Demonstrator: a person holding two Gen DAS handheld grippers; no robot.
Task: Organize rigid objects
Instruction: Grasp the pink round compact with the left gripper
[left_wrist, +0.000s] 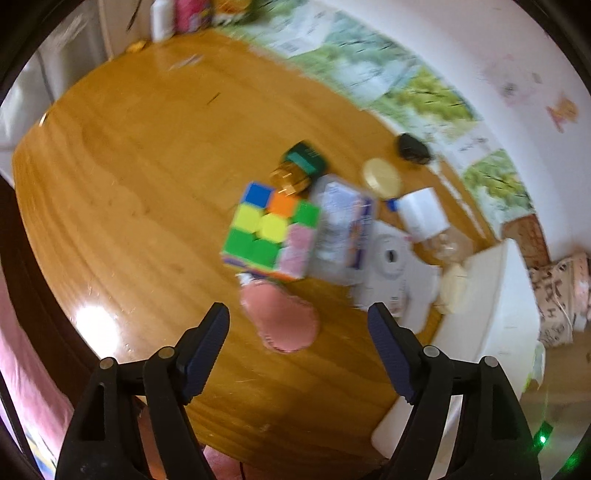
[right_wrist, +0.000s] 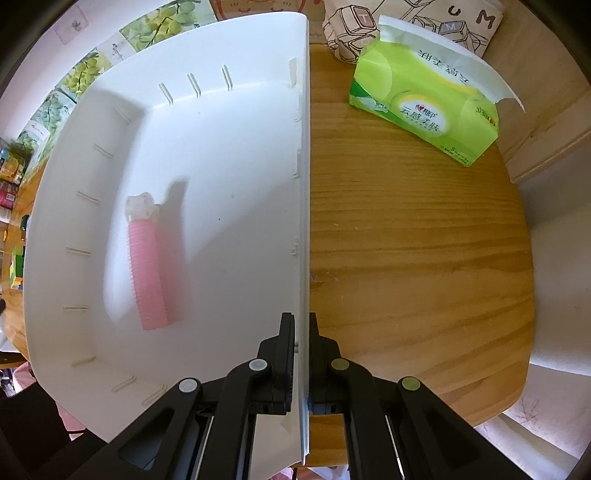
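Bin (right_wrist: 207, 155) wall pinched by R gripper (right_wrist: 302, 325); L gripper (left_wrist: 297, 321) agape over wood table (left_wrist: 129, 177).

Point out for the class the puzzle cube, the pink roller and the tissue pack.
Cube (left_wrist: 271, 230), left wrist view, on its top face's yellow sticker.
Roller (right_wrist: 149, 273), right wrist view, on its ribbed pink body.
Tissue pack (right_wrist: 424, 110), right wrist view, on its green front.
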